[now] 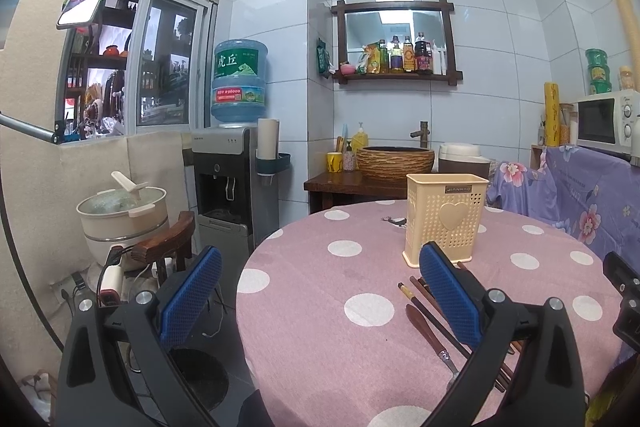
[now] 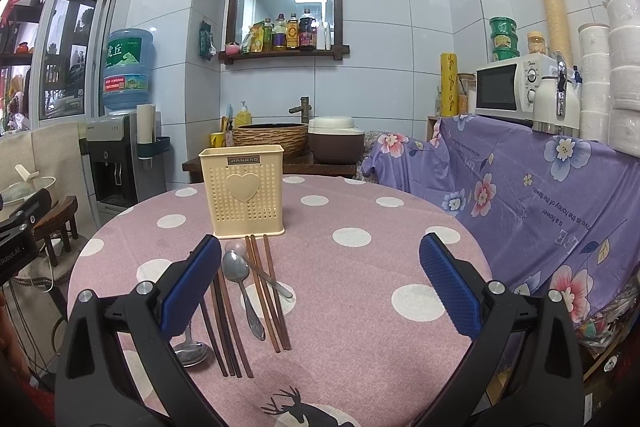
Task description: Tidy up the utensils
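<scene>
Around me stood a water dispenser (image 1: pixel 228 163) with its blue bottle, a cream pot (image 1: pixel 122 215) on a wooden chair at my left, a woven basin (image 2: pixel 270 137) on the dark stand behind the table, and a microwave (image 2: pixel 516 89) on the counter draped in purple floral cloth (image 2: pixel 540 187). Nothing blocked the round table (image 2: pixel 360 267) with its pink dotted cover.

My left gripper (image 1: pixel 320 291) was spread wide and held nothing; its left finger hung off the table edge, over the floor. My right gripper (image 2: pixel 320 287) was also spread wide and empty, raised above the cloth.

The cream utensil holder (image 2: pixel 242 189) stood upright near the table's middle, ahead of my right gripper and slightly left. Just in front of it lay the utensils: brown chopsticks (image 2: pixel 268 291) in 2 loose groups, a metal spoon (image 2: pixel 242 287) between them, and a second spoon (image 2: pixel 192 351) partly hidden behind my right gripper's left finger. All of these lay toward the left side of my right gripper's opening. In the left wrist view the chopsticks ran under my left gripper's right finger (image 1: pixel 450 291), beside a brown-handled utensil (image 1: pixel 424 331).
</scene>
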